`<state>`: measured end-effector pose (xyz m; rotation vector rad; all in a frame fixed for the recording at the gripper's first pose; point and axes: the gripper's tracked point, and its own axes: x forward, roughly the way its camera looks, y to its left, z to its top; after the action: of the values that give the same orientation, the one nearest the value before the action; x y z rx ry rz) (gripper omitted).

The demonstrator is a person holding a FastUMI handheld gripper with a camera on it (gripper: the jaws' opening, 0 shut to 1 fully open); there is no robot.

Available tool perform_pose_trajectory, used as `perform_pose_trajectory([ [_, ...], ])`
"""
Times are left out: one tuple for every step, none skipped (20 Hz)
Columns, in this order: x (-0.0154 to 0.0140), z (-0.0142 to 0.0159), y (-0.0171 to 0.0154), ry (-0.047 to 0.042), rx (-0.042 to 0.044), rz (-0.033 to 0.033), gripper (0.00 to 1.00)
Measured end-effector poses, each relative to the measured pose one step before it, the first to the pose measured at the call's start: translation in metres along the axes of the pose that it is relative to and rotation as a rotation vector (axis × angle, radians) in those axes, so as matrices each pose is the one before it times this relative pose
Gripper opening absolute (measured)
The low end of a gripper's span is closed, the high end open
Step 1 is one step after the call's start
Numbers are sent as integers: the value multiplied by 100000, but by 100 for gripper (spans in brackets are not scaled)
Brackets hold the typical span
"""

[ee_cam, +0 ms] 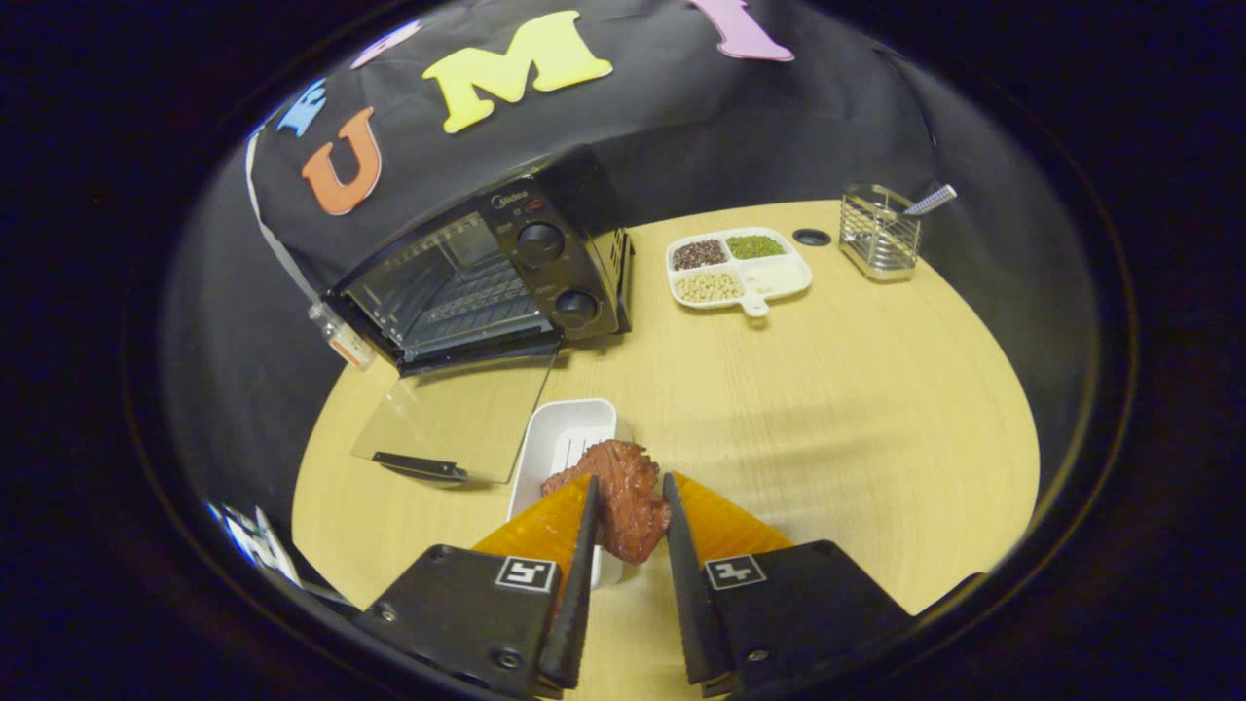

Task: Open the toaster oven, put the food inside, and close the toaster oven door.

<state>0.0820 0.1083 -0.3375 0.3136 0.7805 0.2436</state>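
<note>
The gripper (pixel 631 492) holds a reddish-brown piece of meat (pixel 619 497) between its jaws, which are closed down to the width of the meat and press on it from both sides. The meat is lifted above a white rectangular tray (pixel 565 438) that lies on the round wooden desk (pixel 827 409) just ahead of the fingers.

Beyond the tray, toward the desk's far left edge, stands the black toaster oven (pixel 487 277). Its glass door (pixel 458 419) is swung fully down and lies flat over the desk, the dark handle (pixel 421 467) at its near edge. The wire rack (pixel 467 297) shows inside the open cavity, and two round knobs (pixel 541 241) sit one above the other on the right of the front panel.

Near the far edge of the desk, to the right of the oven, lies a white divided dish (pixel 779 280) with dark, green and pale grains in three of its compartments. Further right stands a metal wire holder (pixel 879 234) with a utensil handle (pixel 930 201) sticking out of it. A small dark round hole (pixel 811 237) lies between the dish and the holder.
</note>
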Motion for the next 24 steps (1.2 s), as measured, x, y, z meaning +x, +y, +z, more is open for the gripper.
perform_pose_trajectory([
  [481, 27, 143, 1695, 1677, 3988, 42],
  [-531, 12, 91, 1454, 1413, 3865, 38],
  [122, 213, 36, 1642, 2127, 4610, 35],
  [-31, 216, -9, 1239, 3539, 4332, 31],
  [7, 93, 127, 1789, 4252, 4348, 29],
  [-169, 362, 185, 1032, 3850, 3568, 23],
  [42, 172, -81, 1517, 1659, 1686, 20],
  [-131, 184, -111, 837, -585, 1237, 16],
  [-105, 293, 130, 619, -1315, 1150, 16],
  [-141, 190, 158, -85, -1285, 672, 15],
  [-306, 481, 322, -586, -396, 936, 14],
  [-384, 446, 653, -1049, 185, 1510, 14],
  [-318, 532, 750, -1174, 294, 1662, 14],
  [-349, 546, 789, -1607, -157, 1079, 14],
  [-93, 598, 768, -1815, -290, 1101, 14],
  [102, 500, 937, -1864, 330, 947, 14],
  [186, 536, 1021, -2107, 897, 900, 14],
  [382, 452, 1100, -2367, 1609, 918, 14],
  [533, 370, 1092, -2249, 1706, 1235, 14],
  [784, 281, 959, -2358, 1900, 815, 14],
  [923, 167, 732, -2284, 2010, 104, 14],
  [1045, 216, 636, -2157, 2083, -255, 14],
  [1194, -57, 580, -2447, 1831, -459, 14],
  [1060, -27, 711, -2772, 1506, -781, 14],
])
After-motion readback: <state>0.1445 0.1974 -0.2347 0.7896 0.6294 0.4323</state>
